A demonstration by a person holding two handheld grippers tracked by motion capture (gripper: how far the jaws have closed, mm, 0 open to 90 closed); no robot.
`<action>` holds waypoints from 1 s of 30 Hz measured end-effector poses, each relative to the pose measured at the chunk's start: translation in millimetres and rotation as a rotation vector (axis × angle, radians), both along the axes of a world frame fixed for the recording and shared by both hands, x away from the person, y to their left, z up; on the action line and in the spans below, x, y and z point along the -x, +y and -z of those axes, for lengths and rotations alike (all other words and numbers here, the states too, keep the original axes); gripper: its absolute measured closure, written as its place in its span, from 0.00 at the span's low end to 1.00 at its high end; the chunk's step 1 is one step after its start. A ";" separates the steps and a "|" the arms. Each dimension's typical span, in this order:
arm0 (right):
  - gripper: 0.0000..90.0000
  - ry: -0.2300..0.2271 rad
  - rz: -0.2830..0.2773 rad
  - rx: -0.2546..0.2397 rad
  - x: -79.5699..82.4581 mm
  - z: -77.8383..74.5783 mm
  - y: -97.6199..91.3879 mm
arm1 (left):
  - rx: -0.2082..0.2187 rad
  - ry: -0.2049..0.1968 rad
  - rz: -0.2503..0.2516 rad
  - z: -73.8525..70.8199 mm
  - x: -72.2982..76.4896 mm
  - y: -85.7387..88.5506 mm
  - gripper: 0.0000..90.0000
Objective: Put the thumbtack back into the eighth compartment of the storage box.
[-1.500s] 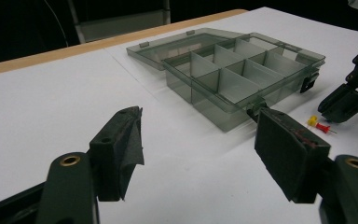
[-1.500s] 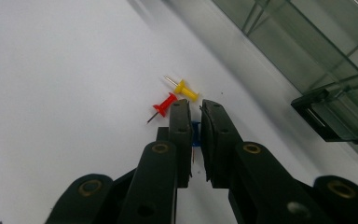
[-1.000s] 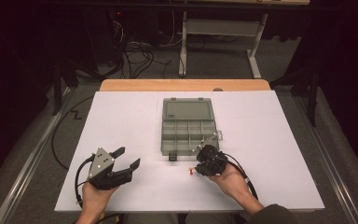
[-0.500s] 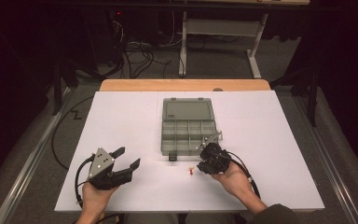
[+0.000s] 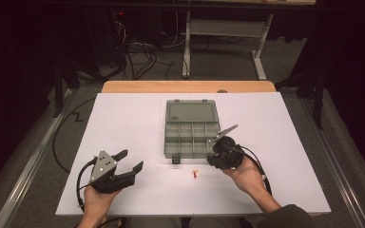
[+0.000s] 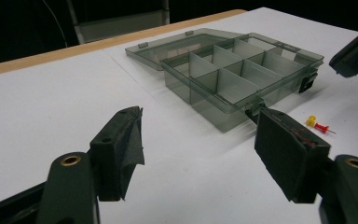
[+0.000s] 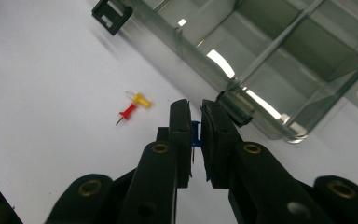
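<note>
A smoky clear compartment box (image 5: 167, 140) lies open at the table's middle, its lid flat behind it. My right gripper (image 5: 212, 156) hovers at its front right corner, shut on a blue pushpin (image 7: 195, 130) held between the pads, just in front of the box wall (image 7: 261, 116). A red pushpin (image 7: 128, 112) and a yellow pushpin (image 7: 142, 100) lie together on the white sheet, left of the right gripper (image 7: 194, 105). My left gripper (image 5: 132, 159) rests at the front left, open and empty. From the left gripper (image 6: 200, 121) the box (image 6: 223, 100) and both pins (image 6: 318, 125) lie ahead.
A white sheet (image 5: 123, 123) covers the table, with a wooden edge (image 5: 138, 86) at the back. A black latch (image 5: 176, 159) sticks out from the box's front. Cables and a desk frame (image 5: 187, 42) lie on the floor beyond.
My right gripper has risen and shifted right and back, toward the box's front right corner, still shut on the blue pin. The left gripper has stayed put.
</note>
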State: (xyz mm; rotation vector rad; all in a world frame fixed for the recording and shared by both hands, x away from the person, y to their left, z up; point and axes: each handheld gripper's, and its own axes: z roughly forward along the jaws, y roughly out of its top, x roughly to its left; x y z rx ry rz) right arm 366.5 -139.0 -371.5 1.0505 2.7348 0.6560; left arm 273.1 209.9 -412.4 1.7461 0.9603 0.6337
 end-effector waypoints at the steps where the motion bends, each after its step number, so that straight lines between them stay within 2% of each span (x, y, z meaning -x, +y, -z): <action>1: 0.94 -0.001 0.006 -0.002 -1.8 -2.3 -1.3 | 0.000 0.000 0.000 0.1 0.0 0.0 0.36; 10: 0.94 -0.011 0.075 0.000 -20.7 -13.1 -9.7 | 0.004 0.000 0.000 -0.1 0.2 0.0 0.36; 19: 0.94 -0.017 0.117 0.018 -36.9 -7.9 -9.9 | 0.003 0.000 0.001 0.2 -0.2 0.1 0.36; 30: 0.94 -0.011 0.146 0.041 -47.6 -0.1 -8.9 | 0.005 0.000 0.000 0.2 -0.4 0.3 0.36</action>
